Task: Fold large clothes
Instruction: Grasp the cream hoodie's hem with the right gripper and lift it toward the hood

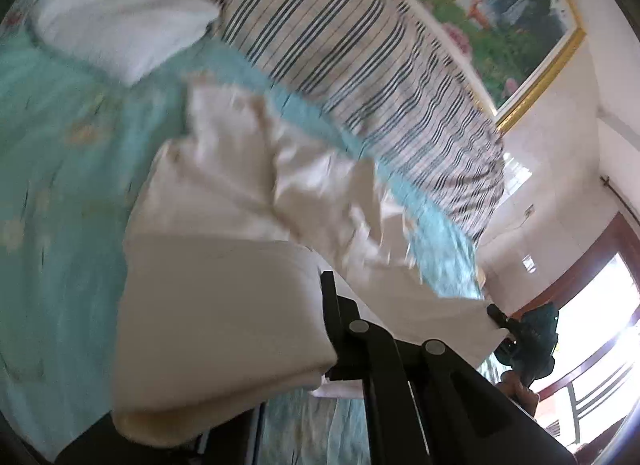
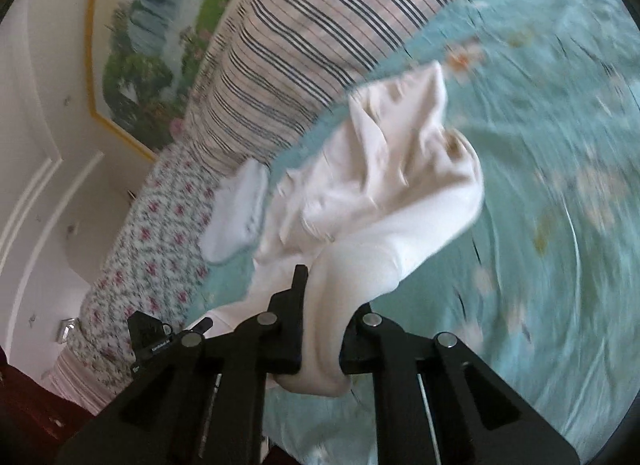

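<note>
A large cream garment [image 1: 224, 225] hangs crumpled above the teal bedsheet [image 1: 60, 145]. My left gripper [image 1: 326, 305] is shut on one edge of it, and the cloth drapes over its left finger. In the left wrist view the right gripper [image 1: 498, 315] pinches the far corner, with a hand [image 1: 520, 389] behind it. In the right wrist view my right gripper [image 2: 324, 293] is shut on a bunched fold of the garment [image 2: 392, 193]. The left gripper [image 2: 204, 323] shows at the lower left of that view, holding the cloth's edge.
A striped quilt [image 1: 360, 65] lies rolled along the far side of the bed. A folded white cloth [image 2: 236, 213] rests beside a floral pillow [image 2: 152, 245]. A gold-framed landscape painting [image 1: 500, 5] hangs on the wall. A bright doorway [image 1: 600, 305] is at the right.
</note>
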The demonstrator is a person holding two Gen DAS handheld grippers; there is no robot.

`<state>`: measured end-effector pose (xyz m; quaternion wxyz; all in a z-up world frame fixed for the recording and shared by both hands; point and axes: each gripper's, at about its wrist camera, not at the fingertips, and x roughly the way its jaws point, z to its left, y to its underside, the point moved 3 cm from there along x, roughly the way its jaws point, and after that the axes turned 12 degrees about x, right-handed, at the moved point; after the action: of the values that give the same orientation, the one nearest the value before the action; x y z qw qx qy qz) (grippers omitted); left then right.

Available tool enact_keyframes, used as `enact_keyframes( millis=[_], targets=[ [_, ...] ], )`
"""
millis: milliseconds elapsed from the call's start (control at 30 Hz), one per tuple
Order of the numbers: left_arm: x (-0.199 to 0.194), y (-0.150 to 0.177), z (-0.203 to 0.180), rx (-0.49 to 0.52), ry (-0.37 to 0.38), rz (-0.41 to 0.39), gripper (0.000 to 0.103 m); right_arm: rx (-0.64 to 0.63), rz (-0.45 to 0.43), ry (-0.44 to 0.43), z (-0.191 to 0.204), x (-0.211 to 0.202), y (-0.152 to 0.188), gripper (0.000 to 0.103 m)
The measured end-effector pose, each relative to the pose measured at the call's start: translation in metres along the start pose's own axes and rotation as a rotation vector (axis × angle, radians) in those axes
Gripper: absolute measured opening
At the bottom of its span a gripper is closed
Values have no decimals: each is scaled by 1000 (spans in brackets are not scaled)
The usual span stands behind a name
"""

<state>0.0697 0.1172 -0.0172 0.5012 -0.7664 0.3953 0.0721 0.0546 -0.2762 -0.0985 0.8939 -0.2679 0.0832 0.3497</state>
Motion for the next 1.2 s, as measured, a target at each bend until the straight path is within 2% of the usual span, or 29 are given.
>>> enact_keyframes(
  millis=[200, 300, 500, 667, 800, 967, 1000, 1100, 1167, 1200],
  targets=[
    [18, -51, -3, 58, 0, -55, 3, -59, -39, -17, 21, 16, -40, 11],
    [36, -75, -4, 89, -17, -77, 2, -84, -67, 15, 26, 30, -63, 11],
    [100, -123, 13, 95, -70, -80, 2, -26, -108, 98, 13, 81, -125, 11],
    [161, -153, 51, 55, -130, -50, 2, 5, -114, 165, -4, 138, -176, 11],
    [212, -162, 86, 24, -164, 12, 3, 39, -88, 224, -27, 183, -207, 11],
    [268, -158, 124, -5, -200, 116, 4, 49, -35, 371, -58, 231, -219, 14],
    [275, -156, 130, -14, -199, 129, 8, 66, -21, 384, -65, 237, -220, 14],
    [279, -155, 137, -48, -173, 138, 8, 109, -13, 370, -75, 241, -221, 17],
    [267, -157, 133, -34, -165, 122, 14, 137, -8, 339, -74, 234, -223, 19],
    [259, -157, 128, -19, -174, 109, 28, 157, -3, 323, -72, 228, -225, 21]
  ],
)
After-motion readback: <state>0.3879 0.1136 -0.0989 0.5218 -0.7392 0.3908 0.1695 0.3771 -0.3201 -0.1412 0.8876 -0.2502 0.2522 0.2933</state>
